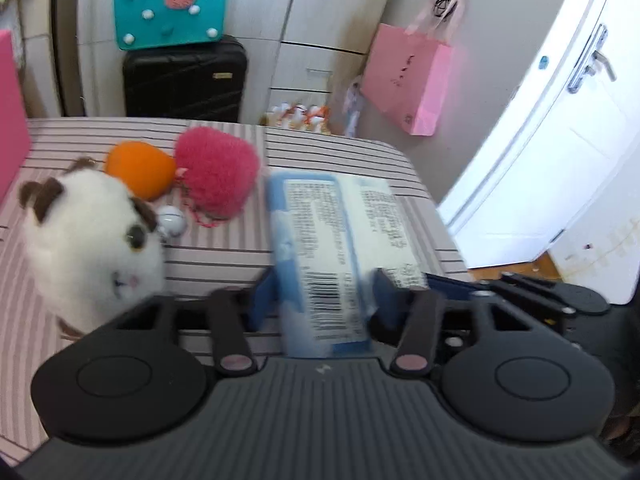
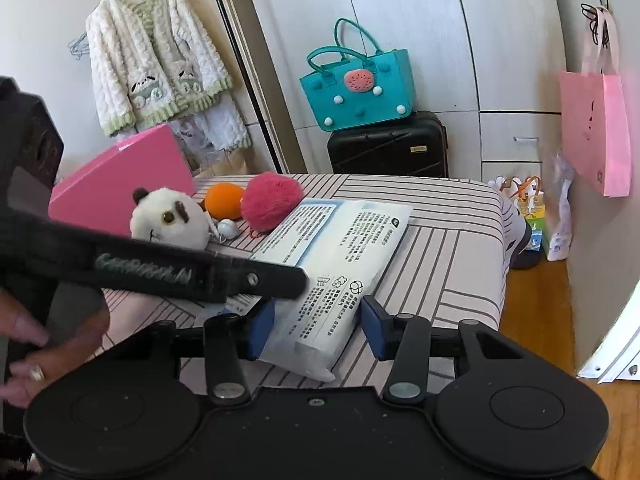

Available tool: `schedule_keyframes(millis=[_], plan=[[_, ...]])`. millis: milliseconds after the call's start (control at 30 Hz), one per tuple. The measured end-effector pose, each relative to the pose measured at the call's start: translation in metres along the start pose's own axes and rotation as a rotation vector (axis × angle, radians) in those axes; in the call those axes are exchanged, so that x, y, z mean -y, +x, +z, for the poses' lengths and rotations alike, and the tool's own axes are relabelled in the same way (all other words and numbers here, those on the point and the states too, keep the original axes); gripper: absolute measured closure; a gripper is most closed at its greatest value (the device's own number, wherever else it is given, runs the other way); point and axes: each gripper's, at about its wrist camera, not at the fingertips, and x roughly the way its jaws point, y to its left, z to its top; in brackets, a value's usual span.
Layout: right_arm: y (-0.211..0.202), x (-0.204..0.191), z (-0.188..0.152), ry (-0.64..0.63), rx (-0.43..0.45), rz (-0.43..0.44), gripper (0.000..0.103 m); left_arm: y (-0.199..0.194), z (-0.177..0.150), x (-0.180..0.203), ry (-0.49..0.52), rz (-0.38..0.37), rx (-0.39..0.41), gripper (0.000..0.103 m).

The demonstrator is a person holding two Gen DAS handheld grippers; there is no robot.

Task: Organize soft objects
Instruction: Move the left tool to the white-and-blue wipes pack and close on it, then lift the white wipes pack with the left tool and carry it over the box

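On the striped bedcover [image 2: 448, 240], 3 plush toys sit beside a pink box [image 2: 120, 184].

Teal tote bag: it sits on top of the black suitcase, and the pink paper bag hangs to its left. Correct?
Not quite. The teal tote bag does sit on the black suitcase, but the pink paper bag hangs to its right, as the right wrist view shows.

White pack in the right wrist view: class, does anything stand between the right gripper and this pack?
Nothing visible does. The white pack already lies between the open fingers of the right gripper, with a gap on its right side. The left gripper crosses over the blue pack beside it.
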Motion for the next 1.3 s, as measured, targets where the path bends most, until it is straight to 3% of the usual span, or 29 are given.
schedule_keyframes(millis=[400, 500, 700, 1000, 1300], plan=[[0.001, 0.003, 0.003, 0.041, -0.025, 0.016, 0.052, -0.001, -0.004, 0.0, -0.016, 0.034, 0.005, 0.062], [0.002, 0.003, 0.006, 0.08, -0.029, 0.01, 0.059, -0.003, -0.005, -0.004, -0.057, 0.008, 0.014, 0.07], [-0.007, -0.009, 0.009, 0.038, -0.084, -0.002, 0.062, -0.016, -0.009, 0.011, 0.022, 0.019, 0.019, 0.081], [-0.033, -0.033, 0.005, 0.041, -0.131, -0.017, 0.062, -0.042, -0.02, 0.008, -0.005, -0.045, -0.015, 0.081], [-0.058, -0.069, 0.003, 0.006, -0.183, 0.018, 0.058, -0.078, -0.033, 0.01, 0.038, -0.062, -0.04, 0.081]])
